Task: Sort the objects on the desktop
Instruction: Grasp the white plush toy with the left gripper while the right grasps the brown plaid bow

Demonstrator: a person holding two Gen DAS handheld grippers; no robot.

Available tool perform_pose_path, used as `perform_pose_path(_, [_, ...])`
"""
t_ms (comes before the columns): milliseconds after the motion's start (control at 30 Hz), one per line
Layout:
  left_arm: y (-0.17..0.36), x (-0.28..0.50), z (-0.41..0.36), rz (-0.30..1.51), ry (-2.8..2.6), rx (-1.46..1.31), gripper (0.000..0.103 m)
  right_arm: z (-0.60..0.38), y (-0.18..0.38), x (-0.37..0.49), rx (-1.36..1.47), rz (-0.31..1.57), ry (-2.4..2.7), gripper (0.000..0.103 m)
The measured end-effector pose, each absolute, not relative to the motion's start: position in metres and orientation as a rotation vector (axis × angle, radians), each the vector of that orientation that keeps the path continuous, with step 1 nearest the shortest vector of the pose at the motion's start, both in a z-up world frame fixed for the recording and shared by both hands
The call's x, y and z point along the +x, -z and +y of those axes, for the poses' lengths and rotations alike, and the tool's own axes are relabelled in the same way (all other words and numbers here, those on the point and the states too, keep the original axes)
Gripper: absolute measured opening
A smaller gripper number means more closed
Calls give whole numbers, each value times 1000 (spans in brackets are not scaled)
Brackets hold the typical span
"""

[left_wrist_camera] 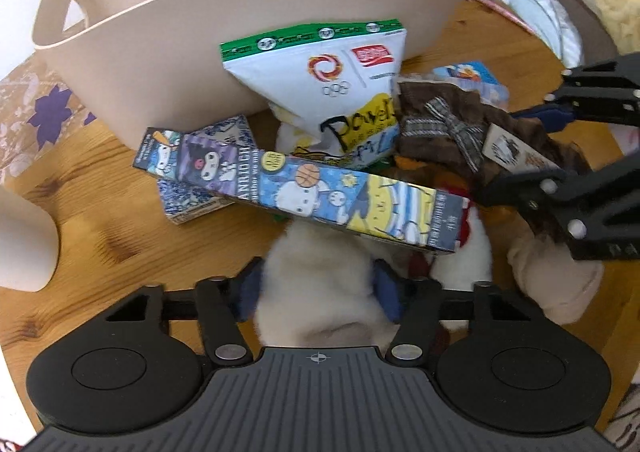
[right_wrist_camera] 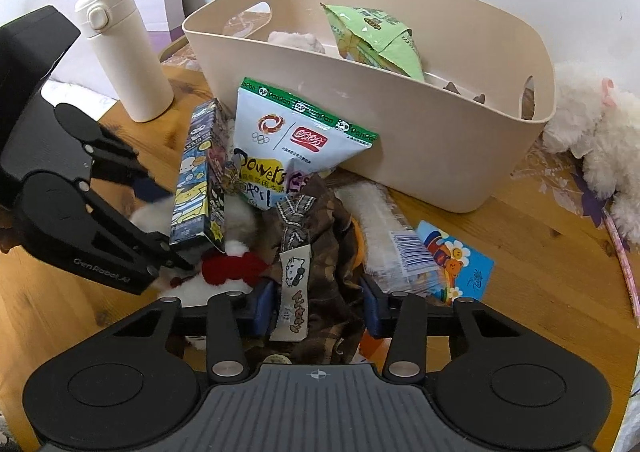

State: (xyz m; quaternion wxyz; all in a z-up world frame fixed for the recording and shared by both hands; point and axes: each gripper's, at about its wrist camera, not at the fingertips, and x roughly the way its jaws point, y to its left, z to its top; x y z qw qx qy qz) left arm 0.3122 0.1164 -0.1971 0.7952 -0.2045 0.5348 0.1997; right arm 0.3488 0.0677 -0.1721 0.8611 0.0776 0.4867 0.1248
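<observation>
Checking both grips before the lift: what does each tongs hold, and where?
Left tongs clamp the white plush across its body; right tongs clamp the brown cloth near its tag.

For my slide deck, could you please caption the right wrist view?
Right gripper closing its fingers on a brown plush garment in the pile before a beige storage bin.

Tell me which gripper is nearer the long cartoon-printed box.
Left. The left gripper grips white plush directly below the cartoon box, almost touching it. The right gripper is off to the side, around the brown checked cloth.
</observation>
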Motion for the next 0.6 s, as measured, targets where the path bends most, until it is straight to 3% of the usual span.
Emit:
perform_pose_path(67, [196, 312, 116, 1150, -411, -462, 32, 67, 172, 349, 163, 1016, -263, 38])
perform_pose_path(167, [196, 311, 113, 1148, -402, -490, 22, 67, 171, 347, 164, 1012, -267, 37])
perform_pose_path(333, [193, 302, 107, 1128, -404, -534, 16, 63, 169, 339, 197, 1011, -274, 36])
perform_pose_path(600, [180, 281, 85, 1124, -401, -551, 14, 54, 159, 317, 230, 971, -273, 35])
